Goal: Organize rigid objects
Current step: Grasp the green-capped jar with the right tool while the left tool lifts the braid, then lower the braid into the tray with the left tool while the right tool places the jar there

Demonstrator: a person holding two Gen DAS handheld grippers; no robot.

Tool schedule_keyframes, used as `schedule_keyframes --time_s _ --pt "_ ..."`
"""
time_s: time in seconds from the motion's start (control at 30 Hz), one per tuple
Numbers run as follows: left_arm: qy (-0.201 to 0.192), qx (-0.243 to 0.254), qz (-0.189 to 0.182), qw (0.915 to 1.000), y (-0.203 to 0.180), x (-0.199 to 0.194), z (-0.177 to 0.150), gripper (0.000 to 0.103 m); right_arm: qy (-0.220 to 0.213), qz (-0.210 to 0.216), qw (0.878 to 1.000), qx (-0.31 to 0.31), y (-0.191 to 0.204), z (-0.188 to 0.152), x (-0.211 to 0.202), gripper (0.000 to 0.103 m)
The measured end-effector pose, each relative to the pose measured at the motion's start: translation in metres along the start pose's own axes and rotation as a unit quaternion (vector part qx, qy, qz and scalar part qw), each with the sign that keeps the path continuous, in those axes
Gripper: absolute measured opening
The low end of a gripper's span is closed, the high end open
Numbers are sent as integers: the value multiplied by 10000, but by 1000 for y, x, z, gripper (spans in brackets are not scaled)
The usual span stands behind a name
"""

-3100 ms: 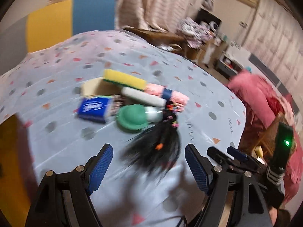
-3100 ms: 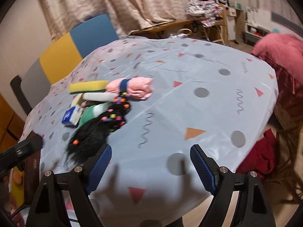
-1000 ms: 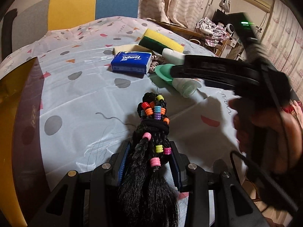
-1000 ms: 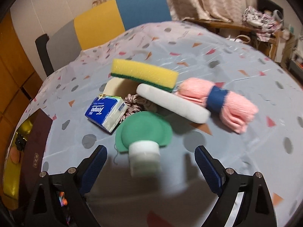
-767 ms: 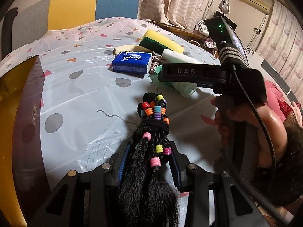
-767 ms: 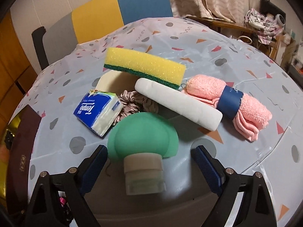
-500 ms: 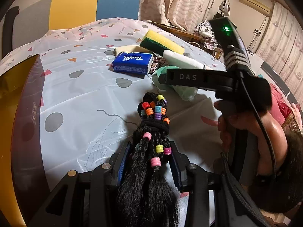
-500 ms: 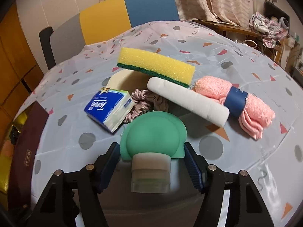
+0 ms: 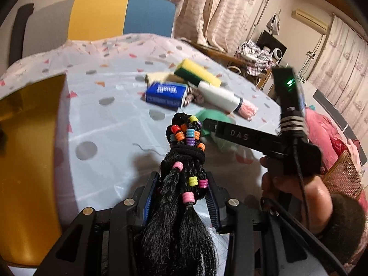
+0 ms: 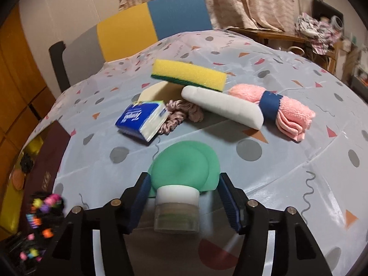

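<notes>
Green bottle (image 10: 184, 170), squat and soft-looking with a white collar and clear cap, sits on the spotted tablecloth (image 10: 276, 172) between the blue pads of the right gripper (image 10: 184, 197). Its jaws are closing; the pads (image 10: 142, 195) meet the edges of the green body, though whether they already press firmly I cannot tell. It lies cap toward the camera, near the table's front, apart from the cluster behind it.

Left gripper (image 9: 181, 203) is clamped on a black beaded hairpiece (image 9: 184, 161), jaws narrow, bundle standing up between the pads, clear of the cloth.

Cluster further back: tissue pack (image 10: 141, 120), pink scrunchie (image 10: 181, 115), white tube (image 10: 223, 107), yellow sponge (image 10: 188, 74), rolled pink towel (image 10: 285, 112). Dark tray (image 10: 46, 179) at the table's left edge; likely destination, not confirmed.

Notes on doing this step well:
- Body looks squashy; it may bulge and squirt forward. Close gently and stop once both pads bear evenly.
- Grip looks wide of the collar. Holding nearer the collar could be steadier.
- Lift straight up before travelling, so the cap does not drag the cloth.
- Keep the hairpiece hand away; loose strands could snag the right tool.
- Judged stage: early, most items unsorted.
</notes>
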State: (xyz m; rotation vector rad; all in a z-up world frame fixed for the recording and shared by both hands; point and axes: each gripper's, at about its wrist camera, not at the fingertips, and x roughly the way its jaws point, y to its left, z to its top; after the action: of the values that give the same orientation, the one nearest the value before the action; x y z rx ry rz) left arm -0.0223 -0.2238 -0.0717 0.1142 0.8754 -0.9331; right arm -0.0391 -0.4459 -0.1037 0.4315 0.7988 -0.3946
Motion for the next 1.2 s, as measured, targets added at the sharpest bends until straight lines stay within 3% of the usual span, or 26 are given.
schedule_keyframes --time_s 0.17,0.27,0.47,0.7,0.9,1.13,1.2 --pt "-296 -9 181 9994 9 -27 7 39 193 54 9997 156 -2 3 6 73" --pt "-435 -170 406 9981 26 -44 14 39 204 -1 9998 10 6 1 7 74" --pt "-472 -812 758 9927 79 -69 16 39 203 -227 9987 -397 19 -1 12 54" --pt "-491 -1647 1119 9787 146 -92 9 39 135 -130 9992 -360 26 -6 9 48" --pt "-152 -2235 1405 9644 200 -93 6 39 107 49 9996 -245 37 -6 0 48" --pt "84 -2502 1753 9521 239 -90 5 41 -97 395 9984 -400 69 -1 -24 48" --pt "74 -2524 1873 9493 246 -92 6 46 -152 513 9975 -471 80 1 -30 48"
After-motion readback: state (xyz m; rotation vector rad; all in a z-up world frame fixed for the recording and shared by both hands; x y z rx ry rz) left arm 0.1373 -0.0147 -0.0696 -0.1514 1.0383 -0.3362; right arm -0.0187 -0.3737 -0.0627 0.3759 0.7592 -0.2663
